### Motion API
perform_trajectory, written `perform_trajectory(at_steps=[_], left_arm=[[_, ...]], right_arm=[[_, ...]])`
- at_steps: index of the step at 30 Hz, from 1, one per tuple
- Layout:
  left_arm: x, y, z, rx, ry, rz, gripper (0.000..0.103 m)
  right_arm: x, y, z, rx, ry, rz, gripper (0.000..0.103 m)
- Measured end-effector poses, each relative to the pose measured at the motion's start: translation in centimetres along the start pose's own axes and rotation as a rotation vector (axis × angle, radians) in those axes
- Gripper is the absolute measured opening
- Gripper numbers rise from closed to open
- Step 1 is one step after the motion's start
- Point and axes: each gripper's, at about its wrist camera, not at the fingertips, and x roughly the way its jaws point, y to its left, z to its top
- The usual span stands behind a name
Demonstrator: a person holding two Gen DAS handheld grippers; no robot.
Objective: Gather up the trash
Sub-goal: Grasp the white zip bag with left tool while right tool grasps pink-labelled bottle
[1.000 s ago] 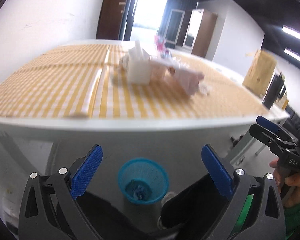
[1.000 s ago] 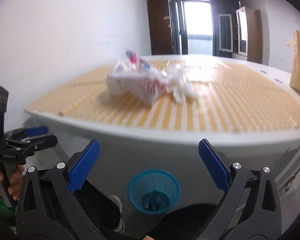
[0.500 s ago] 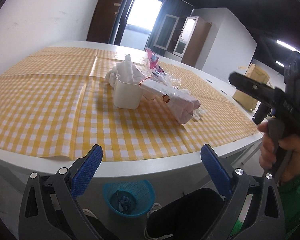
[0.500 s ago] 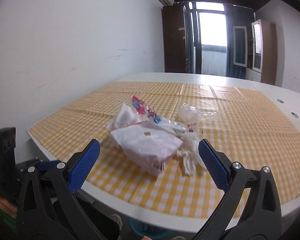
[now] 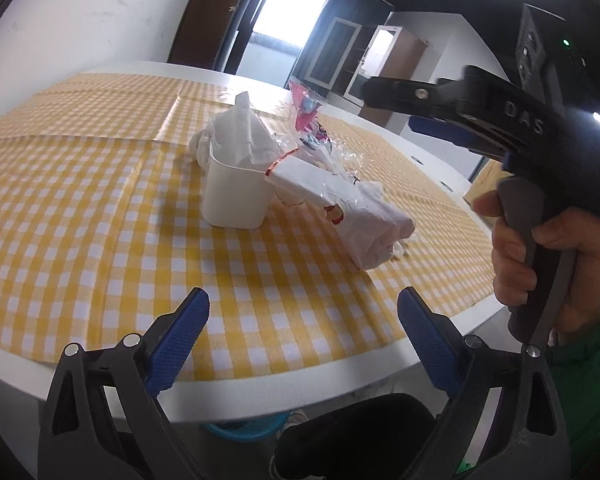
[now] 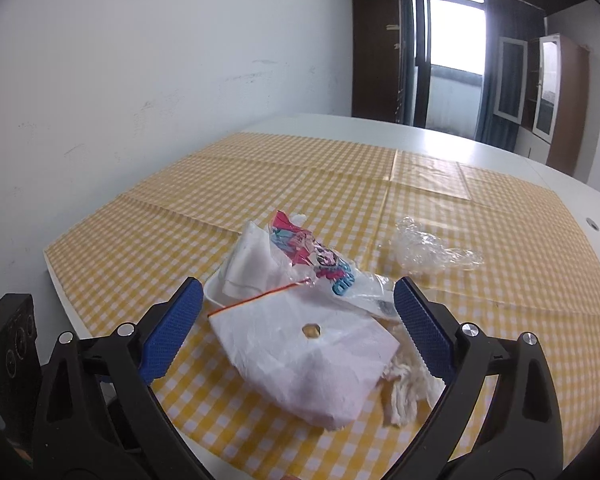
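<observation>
A heap of trash lies on the yellow checked tablecloth [image 5: 80,200]. It holds a white plastic cup [image 5: 234,196] stuffed with tissue, a white paper bag [image 5: 352,216] [image 6: 304,356], a pink printed wrapper [image 6: 312,256] [image 5: 306,114], clear crumpled film [image 6: 432,250] and a shredded tissue [image 6: 410,394]. My left gripper [image 5: 302,340] is open over the table's near edge, short of the cup. Just above the paper bag hovers my right gripper [image 6: 296,326], open and touching nothing. A hand holds its black handle [image 5: 540,148] at the right of the left wrist view.
A blue mesh bin [image 5: 244,430] peeks out under the table's white edge [image 5: 300,396]. A white wall runs along the left. Dark doors, a bright window [image 6: 454,60] and cabinets stand beyond the table. A green sleeve [image 5: 588,360] shows at the right.
Both grippers rose from below the table edge, where the blue bin was in full view, to above the tabletop. The right one came in over the paper bag. Both stayed open.
</observation>
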Motion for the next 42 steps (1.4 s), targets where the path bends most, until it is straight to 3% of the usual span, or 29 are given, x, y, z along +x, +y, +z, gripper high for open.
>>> perform_trajectory(at_steps=[8, 14, 17, 19, 20, 22, 24, 25, 30, 42], left_arm=[[1.5, 0.7, 1.6, -0.14, 0.0, -0.06, 0.088], [3.0, 1.2, 2.7, -0.2, 0.009, -0.086, 0.08], [3.6, 1.6, 3.5, -0.238, 0.002, -0.118, 0.073], [4.0, 1.8, 3.9, -0.256, -0.002, -0.136, 0.065], [4.4, 1.7, 4.0, -0.259, -0.001, -0.138, 0.061], [4.9, 1.7, 4.2, -0.274, -0.001, -0.148, 0.039], [5.4, 1.7, 4.3, -0.284, 0.0, -0.163, 0.021], [5.6, 1.6, 4.3, -0.286, 0.0, -0.169, 0.014], [5.4, 1.6, 3.8, -0.299, -0.008, -0.186, 0.005], [1.2, 0.1, 3.3, -0.237, -0.072, -0.203, 0.002]], right_arm=[[3.9, 0.4, 1.6, 0.006, 0.083, 0.025, 0.08], [5.9, 0.1, 2.3, 0.013, 0.142, 0.021, 0.061], [6.6, 0.1, 2.0, 0.011, 0.16, 0.017, 0.044], [6.5, -0.2, 1.8, 0.022, 0.16, 0.013, 0.03], [6.3, -0.4, 1.7, 0.033, 0.156, 0.015, 0.029], [6.1, -0.6, 1.6, 0.043, 0.15, 0.019, 0.022], [5.7, -0.6, 1.6, 0.041, 0.139, 0.016, 0.017], [5.4, -0.6, 1.7, 0.04, 0.132, 0.015, 0.01], [3.4, -1.2, 1.6, 0.047, 0.087, 0.005, 0.009], [-5.4, -2.3, 1.3, 0.076, -0.08, -0.015, 0.006]])
